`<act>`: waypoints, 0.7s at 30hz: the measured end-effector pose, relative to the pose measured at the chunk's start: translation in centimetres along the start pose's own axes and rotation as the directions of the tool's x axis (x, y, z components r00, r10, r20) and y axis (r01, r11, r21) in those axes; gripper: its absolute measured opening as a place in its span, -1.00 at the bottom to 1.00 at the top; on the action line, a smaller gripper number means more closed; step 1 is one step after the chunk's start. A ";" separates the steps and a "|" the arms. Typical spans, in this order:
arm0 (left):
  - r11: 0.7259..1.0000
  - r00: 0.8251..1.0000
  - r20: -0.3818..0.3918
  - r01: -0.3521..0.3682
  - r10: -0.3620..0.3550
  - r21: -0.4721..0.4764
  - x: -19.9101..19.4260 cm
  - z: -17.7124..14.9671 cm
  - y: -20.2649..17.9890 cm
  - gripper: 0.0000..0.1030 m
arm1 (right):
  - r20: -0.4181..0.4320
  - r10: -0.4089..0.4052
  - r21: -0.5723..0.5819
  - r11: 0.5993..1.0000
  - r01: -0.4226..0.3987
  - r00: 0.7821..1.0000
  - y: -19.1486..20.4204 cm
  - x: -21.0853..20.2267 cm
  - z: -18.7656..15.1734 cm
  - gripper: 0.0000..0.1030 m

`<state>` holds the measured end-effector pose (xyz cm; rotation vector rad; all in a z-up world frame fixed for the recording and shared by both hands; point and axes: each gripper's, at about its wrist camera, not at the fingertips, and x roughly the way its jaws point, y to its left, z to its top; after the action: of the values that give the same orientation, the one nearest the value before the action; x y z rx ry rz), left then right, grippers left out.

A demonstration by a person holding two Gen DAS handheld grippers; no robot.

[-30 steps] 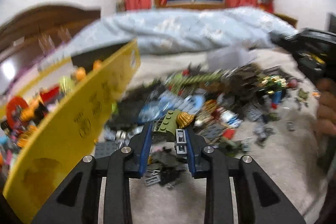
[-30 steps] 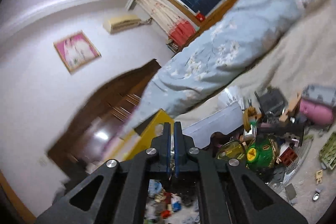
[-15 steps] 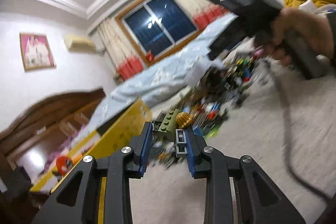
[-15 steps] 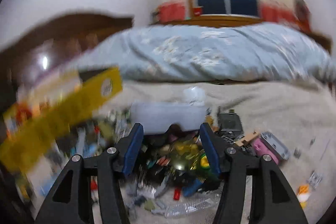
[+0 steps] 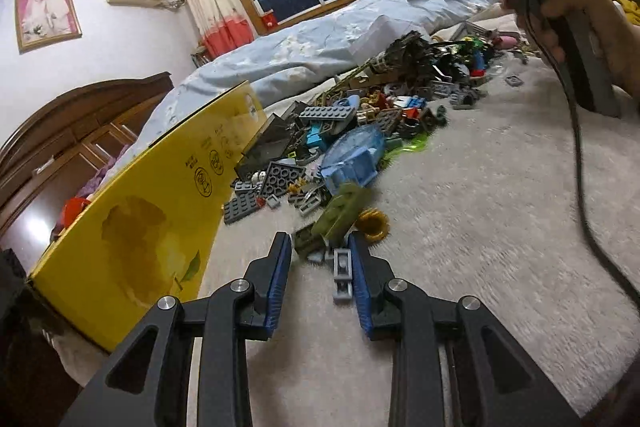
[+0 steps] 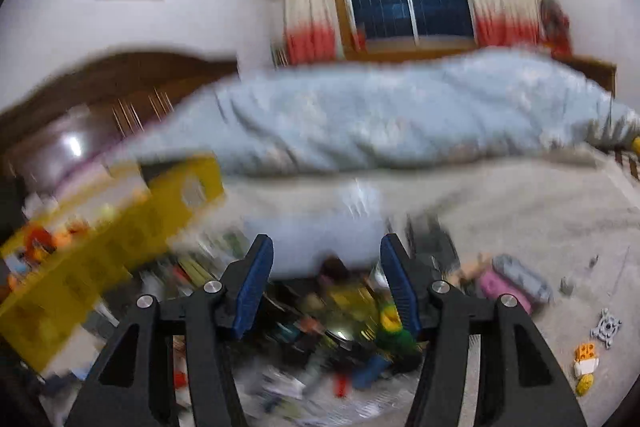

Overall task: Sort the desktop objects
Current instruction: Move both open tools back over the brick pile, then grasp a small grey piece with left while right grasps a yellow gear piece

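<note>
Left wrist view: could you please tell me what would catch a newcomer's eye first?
A tall yellow cardboard box fills the left. A sprawling heap of mixed plastic building bricks trails across the beige blanket beside it. Just ahead of the open left tool lies an olive-green brick cluster.

Cream fuzzy bedspread (image 5: 460, 227), heaped toy brick pile (image 5: 380, 107), yellow cardboard box (image 5: 152, 219), rumpled blue quilt (image 5: 304, 43) behind

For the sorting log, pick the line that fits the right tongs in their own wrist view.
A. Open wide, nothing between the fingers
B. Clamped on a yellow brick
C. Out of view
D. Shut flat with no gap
A: the right tongs stand with their blue-padded fingers far apart, and only the blurred pile of toy bricks lying beyond shows through the gap.
</note>
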<state>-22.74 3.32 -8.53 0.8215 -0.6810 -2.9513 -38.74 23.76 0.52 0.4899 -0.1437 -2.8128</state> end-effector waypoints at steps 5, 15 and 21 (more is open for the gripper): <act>0.998 0.998 -0.020 0.059 -0.060 -0.017 -2.2 -0.5 0.2 -0.41 | 0.047 0.203 -0.154 0.969 -0.193 0.978 5.7 -5.2 1.3 0.10; 0.990 0.991 -0.009 0.133 -0.134 -0.043 -2.3 -1.6 1.7 -0.75 | -0.335 0.269 -0.260 0.895 -0.363 0.903 13.0 -5.7 -8.2 -0.22; 0.976 0.976 0.033 0.215 -0.215 -0.019 -1.4 -2.2 1.9 -0.76 | -0.393 0.228 -0.277 0.895 -0.351 0.891 15.1 -5.6 -11.1 -0.22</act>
<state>-20.69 0.90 -8.76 0.9050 -0.5943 -3.1625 -26.01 10.44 -5.94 0.7981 0.3161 -2.3370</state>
